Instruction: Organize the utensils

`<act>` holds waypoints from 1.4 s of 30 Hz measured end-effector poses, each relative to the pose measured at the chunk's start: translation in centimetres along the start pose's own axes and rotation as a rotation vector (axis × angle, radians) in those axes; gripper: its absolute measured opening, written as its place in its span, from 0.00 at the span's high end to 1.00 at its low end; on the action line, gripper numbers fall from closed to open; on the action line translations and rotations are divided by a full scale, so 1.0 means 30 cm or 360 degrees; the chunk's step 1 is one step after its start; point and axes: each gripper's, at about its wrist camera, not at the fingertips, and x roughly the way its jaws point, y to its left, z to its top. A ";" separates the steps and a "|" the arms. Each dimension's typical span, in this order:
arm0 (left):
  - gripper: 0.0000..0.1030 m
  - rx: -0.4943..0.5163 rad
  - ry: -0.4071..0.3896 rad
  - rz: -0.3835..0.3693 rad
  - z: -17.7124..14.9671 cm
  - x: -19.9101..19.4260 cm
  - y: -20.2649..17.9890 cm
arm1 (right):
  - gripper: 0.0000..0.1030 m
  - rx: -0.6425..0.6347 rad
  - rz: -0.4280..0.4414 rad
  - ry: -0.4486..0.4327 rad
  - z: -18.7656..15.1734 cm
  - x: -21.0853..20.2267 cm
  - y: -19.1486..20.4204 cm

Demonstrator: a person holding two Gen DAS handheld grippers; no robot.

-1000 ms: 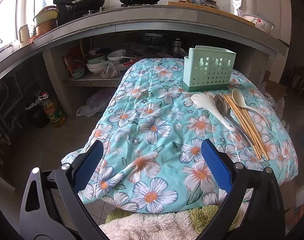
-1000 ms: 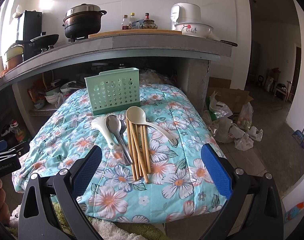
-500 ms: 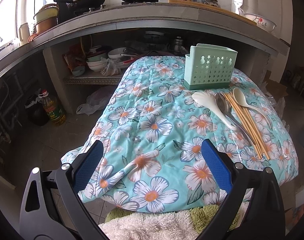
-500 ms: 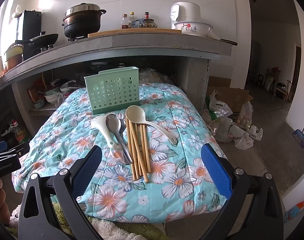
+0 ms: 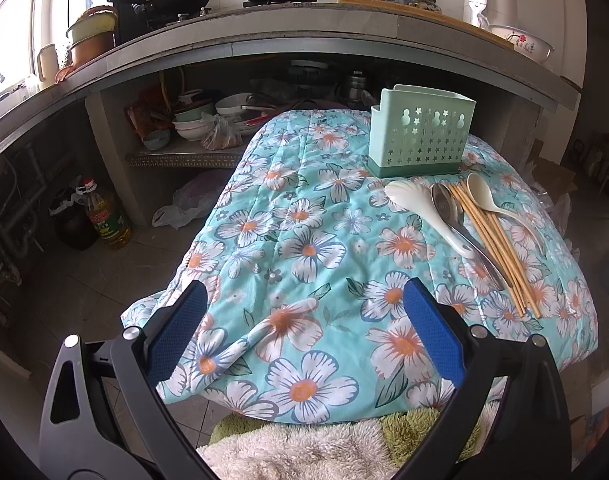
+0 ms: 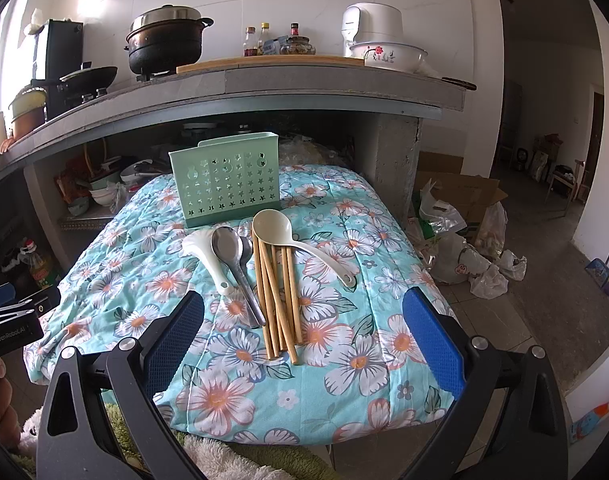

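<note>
Grippers both spread wide, nothing between the blue pads. Left gripper (image 5: 302,300) hangs over the near-left part of the floral quilt (image 5: 304,248), jaws far apart, not touching the fabric as far as I can tell; right gripper (image 6: 304,312) likewise fully apart, empty, hovering w/ the utensil pile framed between its fingers. Utensils lie loose on the quilt just in front of the green utensil holder (image 6: 225,184), which stands upright at the far end of the quilt, star cutouts facing the cams. From left to right in the right wrist view: white rice paddle (image 6: 208,256), metal spoons (image 6: 234,256) overlapping each other and lying against the paddle, bundle of wooden chopsticks (image 6: 274,300) fanned slightly, then a cream ladle (image 6: 280,230) whose bowl rests over the chopstick tips, handle angling off to the right. Left-wrist view shows the same group right of centre, w/ the holder (image 5: 418,136) behind it.
</note>
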 end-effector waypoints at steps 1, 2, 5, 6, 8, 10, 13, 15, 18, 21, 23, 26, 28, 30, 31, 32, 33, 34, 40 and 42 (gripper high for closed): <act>0.08 -0.0001 0.0001 -0.0001 0.002 0.000 0.000 | 0.06 0.0000 0.0001 0.0002 0.000 0.001 0.000; 0.08 -0.0001 0.0002 0.0000 0.002 0.000 0.000 | 0.06 -0.0001 0.0001 0.0002 0.002 0.000 0.001; 0.08 -0.0002 0.0003 0.0000 0.002 0.001 0.000 | 0.06 -0.0001 0.0002 0.0003 0.001 0.001 0.000; 0.08 -0.0002 0.0003 0.0000 0.002 0.001 0.000 | 0.06 -0.0001 0.0001 0.0003 0.002 0.000 0.001; 0.08 -0.0002 0.0004 -0.0001 0.003 0.001 0.000 | 0.06 0.0000 0.0000 0.0003 0.002 0.000 0.001; 0.08 -0.0002 0.0005 -0.0001 0.003 0.001 0.001 | 0.06 -0.0001 0.0001 0.0004 0.000 0.001 0.001; 0.08 -0.0003 0.0006 -0.0002 0.004 0.001 0.000 | 0.06 -0.0002 0.0001 0.0003 0.001 0.001 0.001; 0.08 -0.0003 0.0007 -0.0002 0.004 0.002 0.001 | 0.06 0.0000 0.0002 0.0005 0.003 0.000 0.001; 0.08 -0.0003 0.0006 -0.0002 0.004 0.002 0.001 | 0.06 -0.0001 0.0001 0.0007 0.003 0.001 0.001; 0.08 -0.0002 0.0009 -0.0003 0.005 0.003 0.000 | 0.06 -0.0001 0.0001 0.0007 0.001 0.003 0.001; 0.08 0.0000 0.0011 -0.0004 0.002 0.007 -0.001 | 0.06 0.0000 0.0001 0.0009 0.000 0.004 -0.001; 0.08 0.0011 0.0010 -0.0013 -0.015 0.010 -0.010 | 0.06 -0.0001 -0.0003 0.0010 -0.004 0.007 0.000; 0.08 0.0020 0.0020 -0.0028 -0.018 0.018 -0.017 | 0.06 0.0002 -0.0005 0.0009 -0.011 0.009 -0.002; 0.08 0.0034 0.0027 -0.0034 -0.016 0.026 -0.028 | 0.06 0.0004 -0.0014 0.0003 -0.014 0.010 -0.006; 0.08 0.0049 0.0029 -0.0031 -0.010 0.031 -0.035 | 0.06 0.0006 -0.0017 0.0000 -0.017 0.011 -0.010; 0.08 0.0066 0.0031 -0.0029 -0.006 0.038 -0.043 | 0.06 0.0010 -0.0021 -0.0003 -0.016 0.011 -0.016; 0.08 0.0081 0.0034 -0.0031 -0.007 0.043 -0.051 | 0.06 0.0019 -0.0027 -0.0003 -0.016 0.016 -0.023; 0.08 0.0098 0.0042 -0.0039 -0.003 0.050 -0.058 | 0.06 0.0028 -0.0030 0.0008 -0.009 0.027 -0.029; 0.08 0.0181 0.0093 -0.0125 0.070 0.126 -0.099 | 0.06 0.0071 -0.0020 0.0067 -0.008 0.079 -0.045; 0.08 0.0203 0.0090 -0.0177 0.090 0.153 -0.107 | 0.06 0.0088 -0.0027 0.0058 0.006 0.097 -0.048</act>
